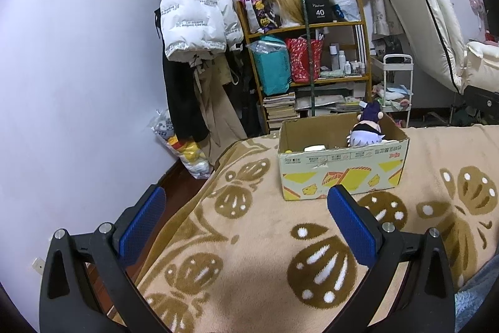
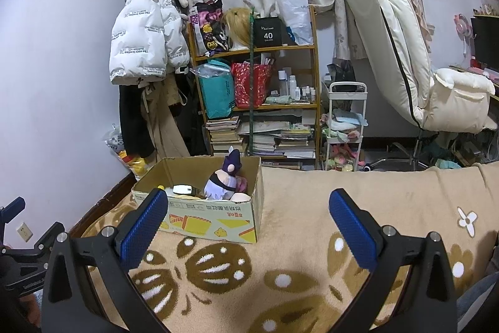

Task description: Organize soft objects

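Observation:
An open cardboard box [image 1: 343,173] [image 2: 212,220] stands on the tan patterned blanket [image 1: 265,239] [image 2: 312,239] near the bed's far edge. Inside it a purple-haired plush doll [image 1: 368,130] [image 2: 226,181] leans against the right side, with a white item [image 2: 181,189] and other small things beside it. My left gripper [image 1: 246,223] is open and holds nothing, hovering over the blanket short of the box. My right gripper [image 2: 249,227] is open too, with nothing in it, to the right of the box. The left gripper's body [image 2: 18,239] shows at the right wrist view's left edge.
Beyond the bed stand a wooden shelf [image 2: 255,77] full of bags, bottles and books, a white puffer jacket [image 2: 146,36] hanging on the wall, a small white cart [image 2: 344,130] and a cream reclining chair [image 2: 405,58]. A plastic bag [image 1: 187,149] lies on the floor.

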A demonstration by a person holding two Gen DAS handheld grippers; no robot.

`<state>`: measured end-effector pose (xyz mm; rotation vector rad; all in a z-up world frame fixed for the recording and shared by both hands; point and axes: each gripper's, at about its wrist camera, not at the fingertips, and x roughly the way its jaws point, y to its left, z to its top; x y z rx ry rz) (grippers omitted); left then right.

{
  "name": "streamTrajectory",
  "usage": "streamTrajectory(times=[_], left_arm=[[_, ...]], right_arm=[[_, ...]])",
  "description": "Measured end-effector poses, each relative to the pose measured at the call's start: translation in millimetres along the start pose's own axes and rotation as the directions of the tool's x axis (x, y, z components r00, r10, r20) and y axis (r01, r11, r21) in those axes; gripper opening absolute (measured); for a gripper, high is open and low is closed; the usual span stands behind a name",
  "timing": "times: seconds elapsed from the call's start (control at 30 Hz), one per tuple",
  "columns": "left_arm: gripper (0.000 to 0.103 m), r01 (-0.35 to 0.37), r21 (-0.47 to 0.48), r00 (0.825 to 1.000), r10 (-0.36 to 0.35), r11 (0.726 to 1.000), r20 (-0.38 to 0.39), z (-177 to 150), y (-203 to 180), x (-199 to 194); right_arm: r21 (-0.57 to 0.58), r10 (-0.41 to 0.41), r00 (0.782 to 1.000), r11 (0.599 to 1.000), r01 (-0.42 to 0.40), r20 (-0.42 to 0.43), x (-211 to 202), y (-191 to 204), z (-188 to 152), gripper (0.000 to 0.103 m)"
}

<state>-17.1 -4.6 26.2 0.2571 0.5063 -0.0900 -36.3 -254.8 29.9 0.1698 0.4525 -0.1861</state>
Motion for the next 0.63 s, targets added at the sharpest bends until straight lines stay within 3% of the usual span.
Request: streamTrajectory(times=[0.63], left_arm=[[0.102,0.015,-0.024,1.000,-0.015,1.000,-0.017,-0.6,5.7,3.4]], right_arm=[[0.002,0.001,1.000,1.000,-0.001,-0.005,0.8,-1.0,0.2,0.103]])
